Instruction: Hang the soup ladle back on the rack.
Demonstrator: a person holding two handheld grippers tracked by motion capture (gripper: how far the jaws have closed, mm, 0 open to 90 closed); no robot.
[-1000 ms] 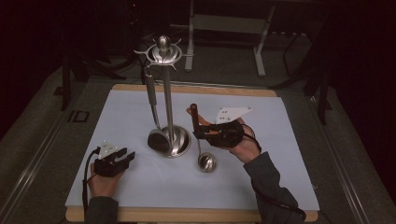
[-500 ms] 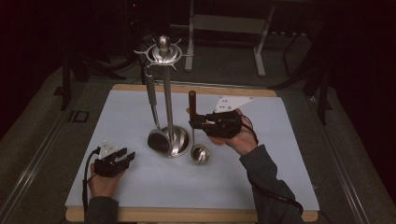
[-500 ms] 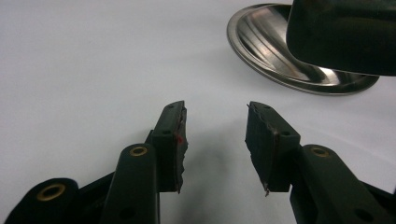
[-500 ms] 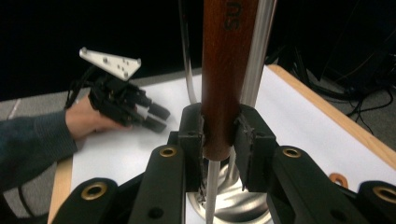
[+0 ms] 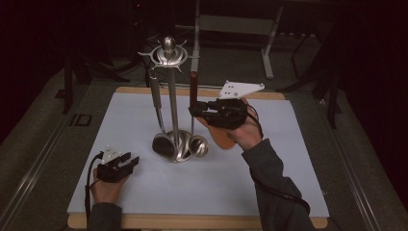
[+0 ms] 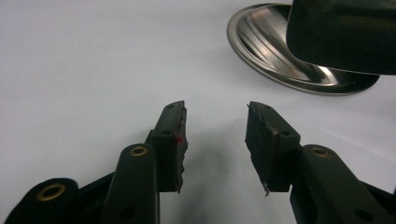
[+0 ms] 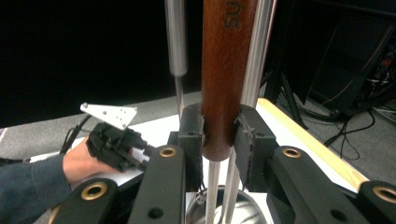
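**Ladle held upright by the stand, left gripper parked on the mat**

So the right gripper (image 5: 193, 111) has its jaws clamped on the brown wooden handle (image 7: 224, 70) of a ladle (image 5: 194, 103). In the right gripper view you can see both pads pressing the wood from either side, near the handle's lower end, with the thin metal shaft dropping out below. The ladle is upright and off the mat, its shiny bowl (image 5: 198, 145) hanging just beside the round base of the utensil stand (image 5: 169, 96), on the right of it in the high view. Can't tell if bowl and base actually touch, they're super close.

The stand itself sits around the middle of the white mat (image 5: 144, 192), with a steel pole and a spiky hanger ring on top. One more utensil (image 5: 155, 98) with a grey handle hangs from that ring on the left side, its dark head low by the base.

The left gripper (image 5: 129, 161) is down at the near-left part of the mat, in the person's left hand (image 5: 107, 187). Jaws spread wide, nothing between them, just bare white mat in the left gripper view, with the edge of the stand's base farther ahead. It's well apart from the ladle.
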